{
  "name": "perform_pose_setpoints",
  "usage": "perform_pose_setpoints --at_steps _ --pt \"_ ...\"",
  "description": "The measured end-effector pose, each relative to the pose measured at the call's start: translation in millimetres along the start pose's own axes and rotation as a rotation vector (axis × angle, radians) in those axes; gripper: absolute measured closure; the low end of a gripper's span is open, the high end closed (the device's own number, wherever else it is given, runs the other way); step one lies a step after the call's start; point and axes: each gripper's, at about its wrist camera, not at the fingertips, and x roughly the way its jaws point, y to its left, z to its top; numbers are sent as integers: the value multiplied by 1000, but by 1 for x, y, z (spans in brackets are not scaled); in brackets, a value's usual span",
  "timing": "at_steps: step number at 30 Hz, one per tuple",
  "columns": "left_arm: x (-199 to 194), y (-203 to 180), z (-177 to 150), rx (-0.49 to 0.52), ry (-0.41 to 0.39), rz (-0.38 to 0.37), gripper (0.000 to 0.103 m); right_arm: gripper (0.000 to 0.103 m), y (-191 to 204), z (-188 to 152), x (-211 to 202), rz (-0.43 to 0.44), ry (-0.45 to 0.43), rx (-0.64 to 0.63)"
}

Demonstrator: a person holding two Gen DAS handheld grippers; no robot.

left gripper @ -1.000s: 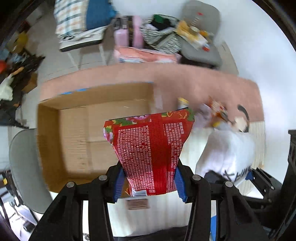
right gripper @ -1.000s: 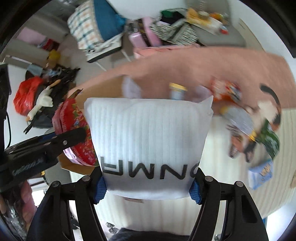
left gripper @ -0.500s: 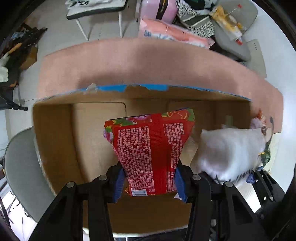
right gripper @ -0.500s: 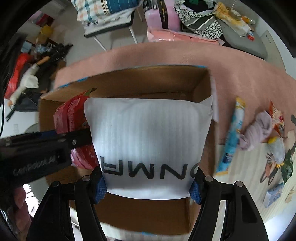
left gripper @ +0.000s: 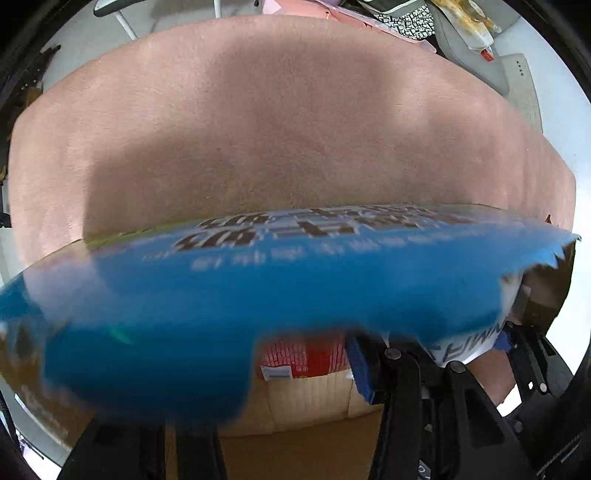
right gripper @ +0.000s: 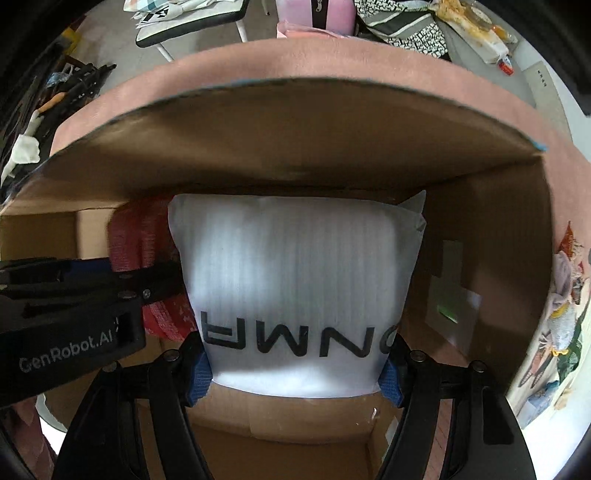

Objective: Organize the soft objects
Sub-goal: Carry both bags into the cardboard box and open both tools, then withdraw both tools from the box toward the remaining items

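My right gripper [right gripper: 295, 373] is shut on a white padded pouch [right gripper: 295, 280] with black letters, held low inside an open cardboard box [right gripper: 491, 236]. My left gripper [left gripper: 295, 373] holds a red printed packet [left gripper: 303, 358] inside the same box; a blurred blue box flap [left gripper: 258, 295] hides most of the packet and the left finger. In the right wrist view the red packet [right gripper: 147, 236] sits just left of the pouch, pinched by the left gripper's finger [right gripper: 147, 288]. The pouch also shows at the right in the left wrist view [left gripper: 461, 350].
The box stands on a pink mat [left gripper: 280, 122]. Several small soft items [right gripper: 565, 306] lie on the surface right of the box. Chairs [right gripper: 192, 22] and a pink case [right gripper: 314, 11] with clutter stand beyond the mat.
Both grippers have moved down and forward into the box with their loads. The box's blue flap now fills the left wrist view and covers most of the red packet.
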Motion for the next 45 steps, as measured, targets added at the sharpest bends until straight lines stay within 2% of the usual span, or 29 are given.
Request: perform_pose_setpoints --at_steps 6,8,12,17,22,24,25,26,27,28,31,33,40,45 --pt "1 1 3 -22 23 11 58 25 -2 6 8 7 26 -3" --pt "-6 2 -1 -23 21 8 55 23 -1 5 4 2 28 -13" --pt "-29 5 -18 -15 -26 29 41 18 -5 -1 -12 -1 11 -25" --pt "-63 7 -57 -23 -110 46 40 12 -9 -16 -39 -13 -40 -34" --pt "-82 12 -101 -38 -191 47 40 8 -12 -48 -62 -1 -79 -41" --pt "-89 11 -97 -44 -221 44 40 7 -12 -64 -72 3 -105 -51" --pt "-93 12 -106 -45 -240 52 38 7 -10 -70 -80 2 -116 -55" --pt "-95 10 -113 -47 -260 66 34 6 -11 -79 -85 -1 -135 -56" --pt "-100 10 -120 -47 -283 79 19 5 -8 -86 -85 6 -151 -55" --pt "-104 10 -132 -48 -311 94 8 0 -7 -92 -91 14 -164 -53" --pt "-108 6 -145 -40 -354 123 4 0 -5 -116 -107 38 -213 -44" --pt "-107 2 -151 -30 -381 136 3 0 -3 -127 -115 29 -240 -51" --pt "-125 -3 -202 -31 -473 159 3 0 1 -172 -144 12 -324 -67" --pt "-135 -13 -228 -31 -521 176 3 0 -2 -202 -162 50 -364 -66"
